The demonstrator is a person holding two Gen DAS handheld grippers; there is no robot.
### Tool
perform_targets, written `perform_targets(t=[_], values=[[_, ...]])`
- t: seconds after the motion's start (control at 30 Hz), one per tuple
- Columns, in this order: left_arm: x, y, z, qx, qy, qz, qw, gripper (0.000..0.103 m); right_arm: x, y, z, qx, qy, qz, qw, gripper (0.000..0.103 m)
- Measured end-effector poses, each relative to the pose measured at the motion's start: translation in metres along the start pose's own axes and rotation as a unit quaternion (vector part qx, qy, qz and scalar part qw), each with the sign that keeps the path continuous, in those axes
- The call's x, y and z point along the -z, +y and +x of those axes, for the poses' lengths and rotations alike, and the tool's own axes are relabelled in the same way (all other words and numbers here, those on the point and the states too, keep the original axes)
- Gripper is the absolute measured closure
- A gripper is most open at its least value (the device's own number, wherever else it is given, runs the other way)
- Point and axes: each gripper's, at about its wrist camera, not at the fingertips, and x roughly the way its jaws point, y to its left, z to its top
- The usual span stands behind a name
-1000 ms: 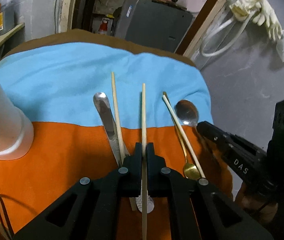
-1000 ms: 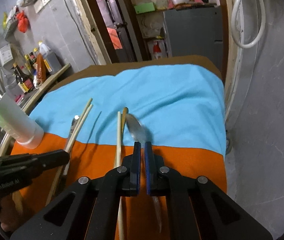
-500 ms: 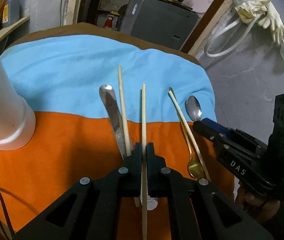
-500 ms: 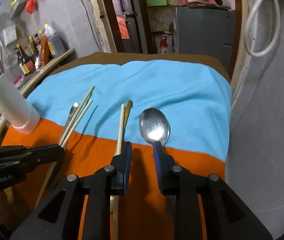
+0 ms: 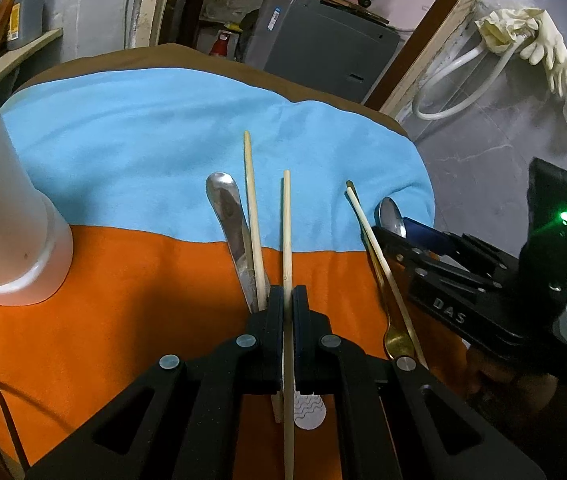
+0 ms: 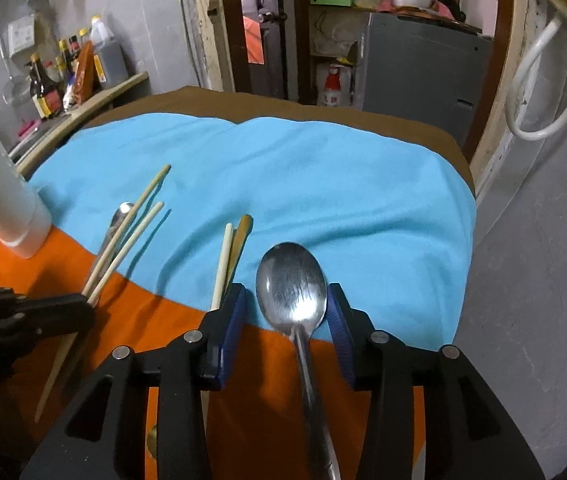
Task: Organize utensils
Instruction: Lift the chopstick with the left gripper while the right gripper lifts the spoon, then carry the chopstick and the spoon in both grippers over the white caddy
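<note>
**A:** What differs from a second ago in the right wrist view?

**B:** The right gripper (image 6: 287, 312), black with blue pads, was shut on the handle of the polished steel spoon (image 6: 292, 292). Now its jaws are opening; the spoon lies between them but the pads stand clear of the bowl on both sides. The spoon rests flat, bowl on the light-blue cloth (image 6: 323, 184), handle back across the orange cloth (image 6: 163, 320).

**A:** And the left gripper (image 5: 288, 300)?

**B:** Unchanged: clamped on a pale wooden chopstick (image 5: 286, 232), which runs forward between its jaws. A second wooden chopstick (image 5: 252, 216) and a flat steel handle (image 5: 229, 220) lie just to its left; a third chopstick (image 5: 379, 256) crosses a gold-coloured spoon (image 5: 397, 340) to the right.

**A:** Meaning for the task?

**B:** The steel spoon appears released at the right end of the row, beside the gold spoon. Likely next: withdraw the right gripper, then place the held chopstick.
</note>
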Motion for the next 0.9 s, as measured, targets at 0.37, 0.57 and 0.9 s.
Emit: perform_targets(t=[0.37, 0.57, 0.9], values=[[0.001, -0.001, -0.004, 0.020, -0.014, 0.000, 0.9997, 0.101, -0.001, -0.012, -0.007, -0.026, -0.028, 0.051, 0.998, 0.072], [0.005, -0.006, -0.040, 0.044, -0.095, 0.004, 0.9945, 0.101, 0.010, -0.006, -0.061, -0.053, -0.129, 0.064, 0.988, 0.072], [0.002, -0.018, -0.112, 0.041, -0.219, 0.018, 0.9746, 0.101, -0.003, 0.026, -0.135, -0.107, -0.262, 0.088, 0.955, 0.072]])
